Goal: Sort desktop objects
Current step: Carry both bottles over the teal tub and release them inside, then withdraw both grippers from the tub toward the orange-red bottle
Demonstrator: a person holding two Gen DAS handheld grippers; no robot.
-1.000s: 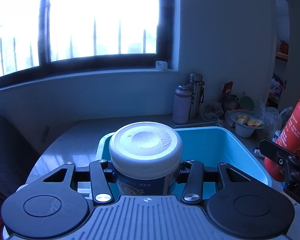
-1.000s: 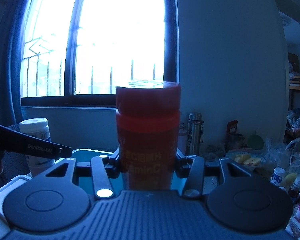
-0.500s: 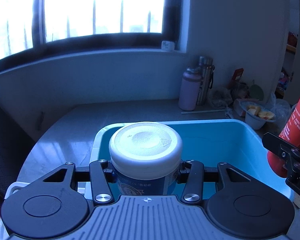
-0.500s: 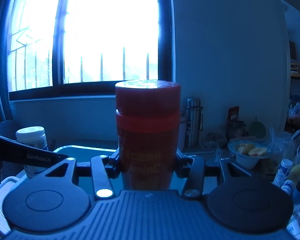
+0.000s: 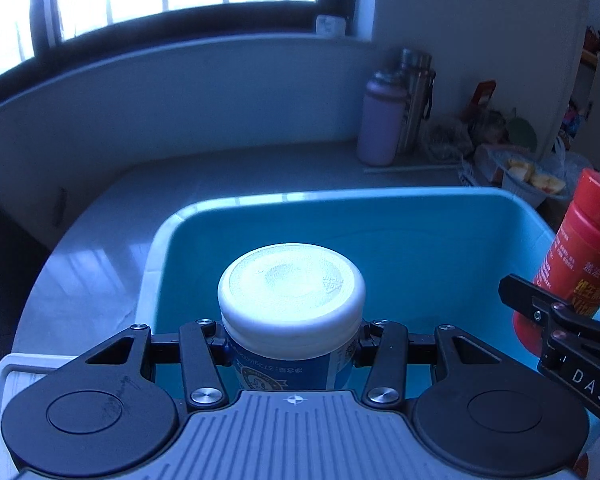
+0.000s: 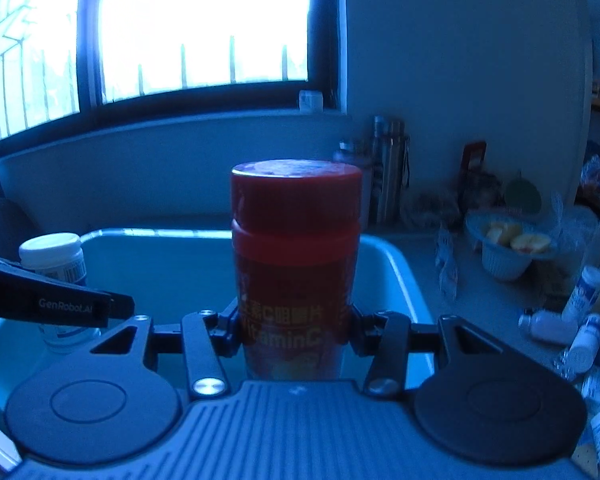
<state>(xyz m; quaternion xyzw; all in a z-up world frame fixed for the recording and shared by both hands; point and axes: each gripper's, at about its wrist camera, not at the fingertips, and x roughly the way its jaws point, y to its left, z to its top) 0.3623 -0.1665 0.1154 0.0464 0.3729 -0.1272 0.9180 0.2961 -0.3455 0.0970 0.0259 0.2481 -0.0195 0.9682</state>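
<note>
1. Blue plastic bin (image 5: pixel 440 240) = landmark; it sits on the grey desk (image 5: pixel 228 168), open top, inside looks bare where visible.
2. Left hand-held gripper (image 5: pixel 292 344) is clamped on a white-lidded jar (image 5: pixel 291 280), pads on both sides of the jar body just under the lid. Jar upright, blue label, held over the bin's near-left part.
3. Right hand-held gripper (image 6: pixel 296 330) is clamped on a red bottle (image 6: pixel 295 240), pads gripping the label band. Bottle upright, red cap, held over the bin's near edge.
4. From the left wrist view the red bottle (image 5: pixel 572 256) shows at the bin's right wall, tilted slightly, with the right gripper's black finger across its lower part.
5. From the right wrist view the jar (image 6: pixel 54 256) sits at the bin's left side, partly hidden by the left gripper's finger.
6. Behind the bin, against the wall: pink flask (image 5: pixel 382 120) and steel flask (image 5: pixel 416 96), side by side.
7. Right of the bin: white bowl with cut fruit (image 6: pixel 508 248); nearer, several small white bottles (image 6: pixel 580 320) lying loose on the desk.
</note>
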